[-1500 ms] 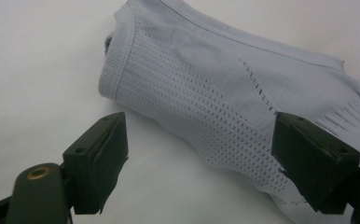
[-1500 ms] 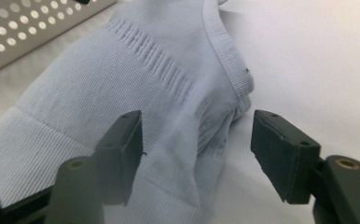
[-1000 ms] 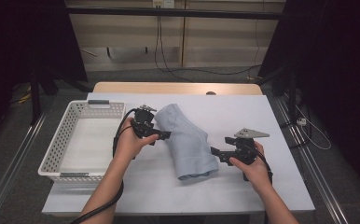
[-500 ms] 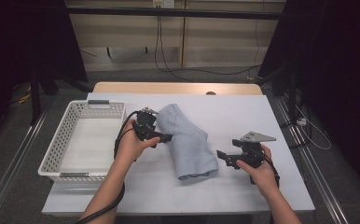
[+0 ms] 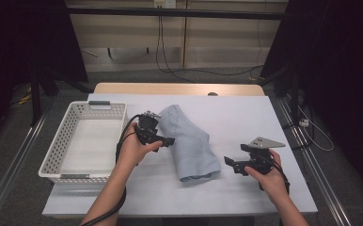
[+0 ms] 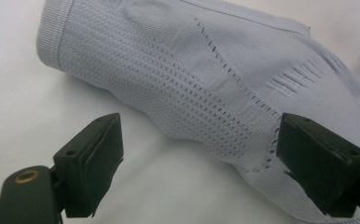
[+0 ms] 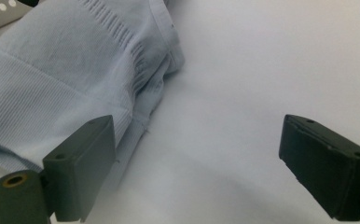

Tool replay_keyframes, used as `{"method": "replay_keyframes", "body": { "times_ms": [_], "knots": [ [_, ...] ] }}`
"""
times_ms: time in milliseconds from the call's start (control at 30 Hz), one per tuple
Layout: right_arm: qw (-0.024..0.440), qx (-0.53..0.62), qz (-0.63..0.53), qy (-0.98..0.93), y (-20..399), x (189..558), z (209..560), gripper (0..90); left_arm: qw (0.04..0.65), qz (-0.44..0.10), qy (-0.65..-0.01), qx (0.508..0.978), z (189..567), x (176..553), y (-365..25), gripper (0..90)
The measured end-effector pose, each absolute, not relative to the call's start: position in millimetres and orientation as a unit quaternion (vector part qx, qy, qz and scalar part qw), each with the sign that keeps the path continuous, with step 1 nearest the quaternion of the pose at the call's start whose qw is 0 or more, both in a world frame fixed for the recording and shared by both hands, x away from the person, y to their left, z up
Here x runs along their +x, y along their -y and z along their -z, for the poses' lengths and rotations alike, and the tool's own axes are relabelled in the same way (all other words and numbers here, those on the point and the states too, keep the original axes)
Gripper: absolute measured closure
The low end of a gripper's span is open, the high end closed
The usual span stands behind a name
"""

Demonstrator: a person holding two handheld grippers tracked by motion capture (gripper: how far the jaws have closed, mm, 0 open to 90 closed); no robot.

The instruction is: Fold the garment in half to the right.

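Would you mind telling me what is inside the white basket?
The white basket shows a bare white floor with nothing lying in it; the strip of floor behind its near wall is partly hidden.

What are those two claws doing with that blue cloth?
A person holds a claw in each hand at a white table. A folded light blue garment lies in the middle. The left claw sits at its left edge, open, and grips nothing. The right claw is open too, its jaws just widened, and sits to the garment's right without touching it. A white basket waits on the left.
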State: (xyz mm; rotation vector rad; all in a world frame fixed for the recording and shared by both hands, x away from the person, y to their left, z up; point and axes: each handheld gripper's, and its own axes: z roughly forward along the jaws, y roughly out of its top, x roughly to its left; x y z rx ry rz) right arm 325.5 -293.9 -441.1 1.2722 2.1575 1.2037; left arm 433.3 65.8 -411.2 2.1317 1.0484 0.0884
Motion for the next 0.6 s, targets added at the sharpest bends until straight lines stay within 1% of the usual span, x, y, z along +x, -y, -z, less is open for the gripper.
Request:
{"method": "replay_keyframes", "body": {
  "times_ms": [600],
  "knots": [
    [0.18,0.443,-0.429,-0.766,299,320,443,8.1,0.374,-0.031,-0.399,0.837,411,423,-55,12.0]
  ]
}}
